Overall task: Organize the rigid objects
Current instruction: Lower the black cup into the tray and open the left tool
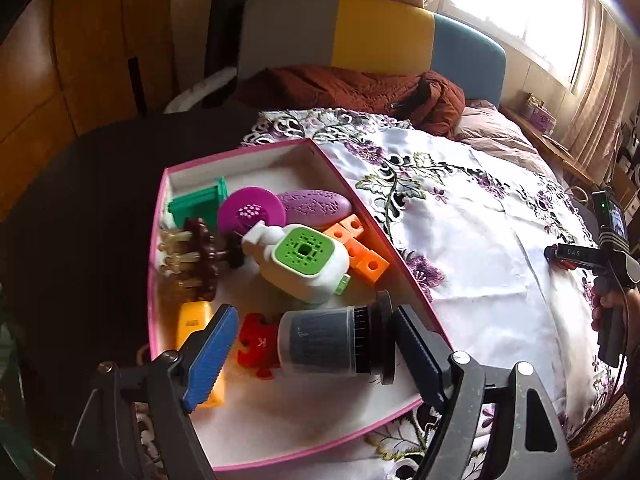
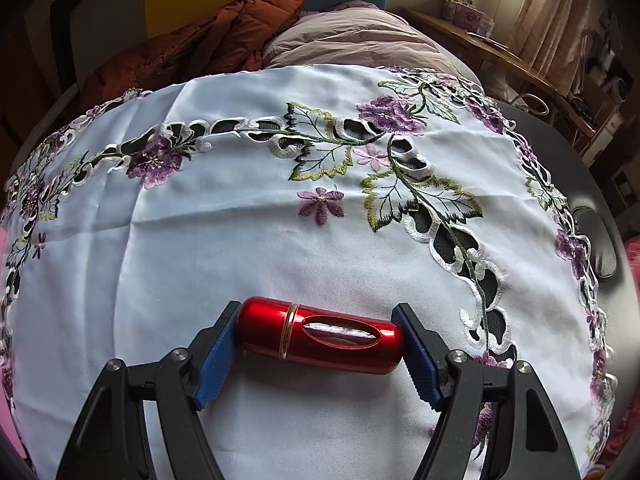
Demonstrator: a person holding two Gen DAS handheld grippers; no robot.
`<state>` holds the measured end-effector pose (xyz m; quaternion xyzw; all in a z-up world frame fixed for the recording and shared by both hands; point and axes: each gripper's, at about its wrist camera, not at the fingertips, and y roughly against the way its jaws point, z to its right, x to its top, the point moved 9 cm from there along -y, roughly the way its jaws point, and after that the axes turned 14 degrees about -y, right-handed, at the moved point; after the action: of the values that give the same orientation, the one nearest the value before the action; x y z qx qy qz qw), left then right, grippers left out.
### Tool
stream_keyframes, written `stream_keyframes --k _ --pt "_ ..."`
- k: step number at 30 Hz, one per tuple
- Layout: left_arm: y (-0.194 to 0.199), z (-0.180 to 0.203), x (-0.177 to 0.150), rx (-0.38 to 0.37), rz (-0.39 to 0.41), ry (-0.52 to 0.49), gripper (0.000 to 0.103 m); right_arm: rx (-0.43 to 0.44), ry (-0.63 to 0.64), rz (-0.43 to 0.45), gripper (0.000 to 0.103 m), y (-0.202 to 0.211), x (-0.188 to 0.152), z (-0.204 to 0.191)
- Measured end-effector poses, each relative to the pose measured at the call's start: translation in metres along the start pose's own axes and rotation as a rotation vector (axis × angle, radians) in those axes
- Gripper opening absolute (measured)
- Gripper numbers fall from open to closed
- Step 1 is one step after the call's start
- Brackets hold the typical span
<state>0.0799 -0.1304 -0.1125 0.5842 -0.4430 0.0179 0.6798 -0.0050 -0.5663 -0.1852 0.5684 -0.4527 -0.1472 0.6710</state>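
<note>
In the left wrist view a pink-rimmed white box holds several toys: a green-and-white device, orange blocks, a purple oval, a red puzzle piece. My left gripper is open above the box; a grey jar with a black lid lies between its fingers, apart from the left pad. My right gripper is shut on a red metallic capsule, end to end, on the white embroidered cloth. The right gripper also shows in the left wrist view.
The box sits at the left edge of the cloth, partly on a dark tabletop. A rust-coloured jacket and a bed with a pink quilt lie beyond the table. A wooden shelf stands at far right.
</note>
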Motion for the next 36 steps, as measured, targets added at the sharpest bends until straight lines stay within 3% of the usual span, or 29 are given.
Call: stream_keyframes --k 15,27,36 --pt "0.045 -0.037 0.001 0.133 0.059 0.059 0.081 0.001 0.020 0.017 0.075 0.004 -0.001 -0.003" --pt "0.047 -0.056 -0.013 0.163 0.036 0.111 0.081 0.055 0.106 0.015 0.075 0.011 -0.013 -0.030" --pt "0.046 -0.081 -0.026 0.186 0.024 0.179 0.081 0.202 0.187 0.081 0.075 0.056 -0.020 -0.080"
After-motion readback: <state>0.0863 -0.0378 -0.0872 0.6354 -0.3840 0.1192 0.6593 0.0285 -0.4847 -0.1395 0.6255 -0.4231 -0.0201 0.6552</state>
